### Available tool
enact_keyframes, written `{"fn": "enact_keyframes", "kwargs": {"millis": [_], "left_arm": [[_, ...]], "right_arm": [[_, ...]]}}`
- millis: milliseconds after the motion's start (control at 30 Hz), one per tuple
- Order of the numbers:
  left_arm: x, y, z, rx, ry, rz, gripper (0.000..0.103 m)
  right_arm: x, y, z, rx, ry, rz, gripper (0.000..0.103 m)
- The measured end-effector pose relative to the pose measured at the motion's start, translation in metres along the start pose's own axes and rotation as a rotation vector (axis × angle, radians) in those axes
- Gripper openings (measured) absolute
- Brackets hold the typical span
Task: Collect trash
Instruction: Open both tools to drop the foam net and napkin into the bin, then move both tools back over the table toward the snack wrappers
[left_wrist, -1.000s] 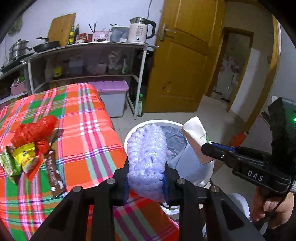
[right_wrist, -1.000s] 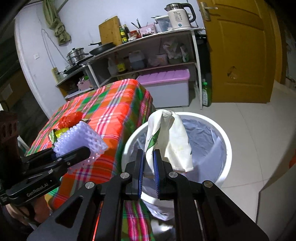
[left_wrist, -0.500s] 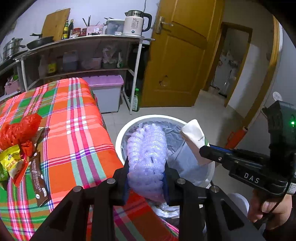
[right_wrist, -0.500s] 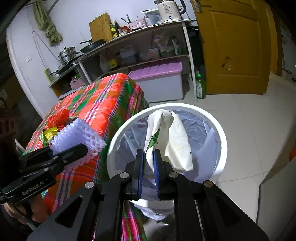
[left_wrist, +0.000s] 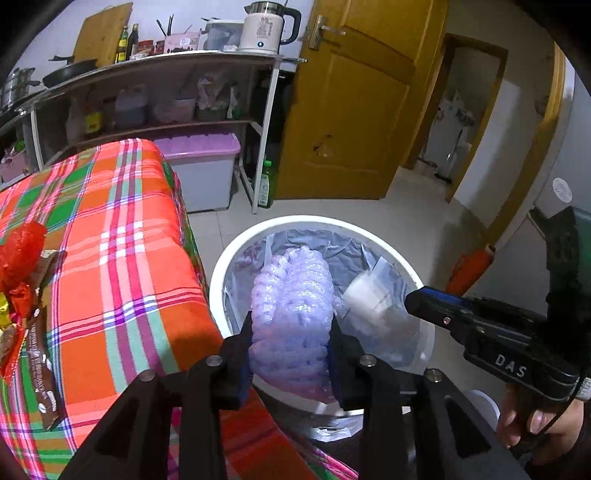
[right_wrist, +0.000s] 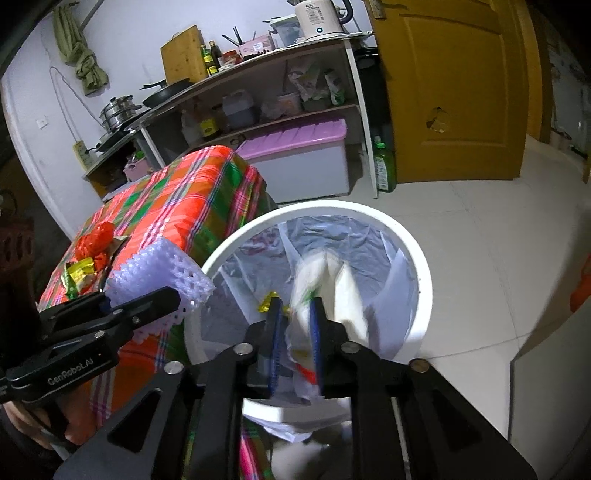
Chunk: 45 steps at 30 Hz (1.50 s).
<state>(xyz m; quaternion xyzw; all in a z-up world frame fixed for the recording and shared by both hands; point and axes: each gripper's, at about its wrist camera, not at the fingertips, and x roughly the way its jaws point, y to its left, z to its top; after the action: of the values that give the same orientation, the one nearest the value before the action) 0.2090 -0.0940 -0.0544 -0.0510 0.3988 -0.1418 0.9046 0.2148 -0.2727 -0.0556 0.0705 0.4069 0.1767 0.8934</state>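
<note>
You are letting go of both pieces of trash over the bin.

Your left gripper (left_wrist: 291, 345) is opening around the purple foam net (left_wrist: 291, 314), pads touching it; your right gripper (right_wrist: 295, 332) is opening, the white paper wrapper (right_wrist: 332, 291) (blurred) slipping between its jaws above the white bin (right_wrist: 421, 273); more wrappers (left_wrist: 18, 288) are lying on the checked tablecloth (left_wrist: 110, 229) beyond.

Both tongs, left (left_wrist: 291, 332) and right (right_wrist: 295, 325), are opening.
</note>
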Motion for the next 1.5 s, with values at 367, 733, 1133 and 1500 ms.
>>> {"fn": "enact_keyframes", "kwargs": {"millis": [367, 733, 1133, 1500], "left_arm": [[0.007, -0.005, 0.002, -0.005, -0.001, -0.032, 0.052], [-0.007, 0.0, 0.002, -0.032, -0.035, -0.044, 0.053], [-0.063, 0.009, -0.009, -0.05, -0.142, -0.025, 0.053], [-0.109, 0.025, -0.026, -0.079, -0.211, 0.036, 0.053]], "right_arm": [[-0.006, -0.004, 0.001, 0.001, -0.021, -0.004, 0.041], [-0.016, 0.002, 0.004, -0.02, -0.041, -0.004, 0.041], [-0.044, 0.039, 0.007, -0.079, -0.086, 0.022, 0.041], [-0.061, 0.075, 0.0, -0.147, -0.107, 0.076, 0.041]]}}
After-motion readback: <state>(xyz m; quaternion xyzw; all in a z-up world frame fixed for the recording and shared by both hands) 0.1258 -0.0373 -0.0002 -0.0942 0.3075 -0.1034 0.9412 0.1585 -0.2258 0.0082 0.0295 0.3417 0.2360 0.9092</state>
